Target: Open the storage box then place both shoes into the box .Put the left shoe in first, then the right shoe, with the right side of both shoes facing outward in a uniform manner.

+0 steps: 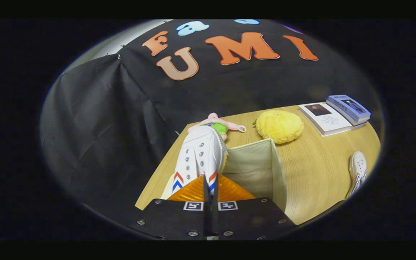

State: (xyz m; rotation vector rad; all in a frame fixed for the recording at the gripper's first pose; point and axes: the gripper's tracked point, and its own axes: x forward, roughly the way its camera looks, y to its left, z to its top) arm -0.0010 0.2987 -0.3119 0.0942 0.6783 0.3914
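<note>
Gripper view: our gripper (210, 187) is clamped on a shoe (200, 155) over the open box (278, 169); we'd lower it in gently, right side outward.

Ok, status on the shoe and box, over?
Fingers shut on white sneaker, held over open beige fabric storage box. Second white sneaker waits on wooden table. Nothing blocking.

White shoe (200, 155) with red-blue chevrons; cream box (262, 162); yellow plush (279, 126).

Shoe (202, 155) between the fingers (193, 193), over open box (278, 169); second shoe (358, 169) right on tabletop (316, 173); books (332, 115) behind.
</note>
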